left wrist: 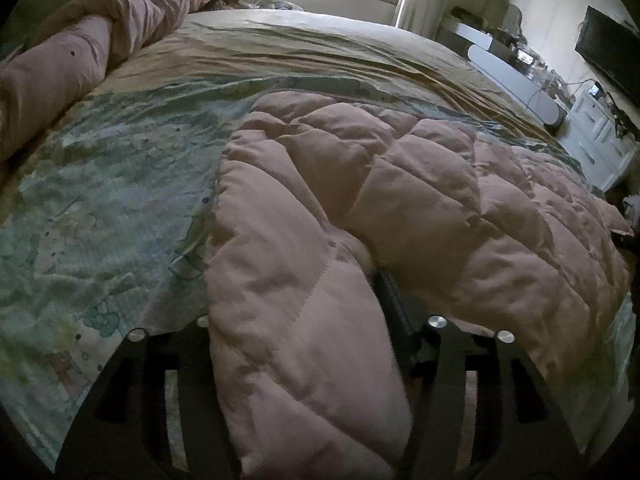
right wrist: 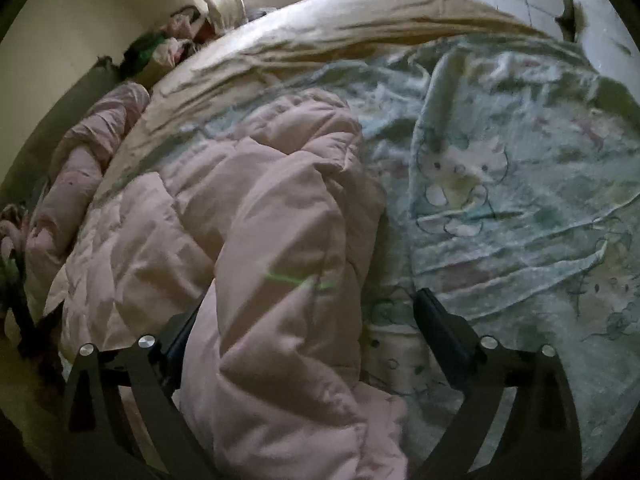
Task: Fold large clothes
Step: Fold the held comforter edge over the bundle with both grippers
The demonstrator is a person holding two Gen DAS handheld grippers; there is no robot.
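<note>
Mid-fold on the bed (left wrist: 320,36): my left tongs (left wrist: 304,320) pinch a thick edge of the pale pink quilted padded coat (left wrist: 400,184), which fills the lower centre and right of the frame over a pastel cartoon-print sheet (left wrist: 100,184). My right tongs (right wrist: 304,312) stand wide, coat bulk between the jaws, grip uncertain. Next, I judge, carry both edges across evenly.

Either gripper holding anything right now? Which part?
Both hold the pink quilted coat. The left gripper is shut on a padded fold at its near edge. The right gripper has a thick bunched fold between its fingers; grip tightness unclear.
</note>
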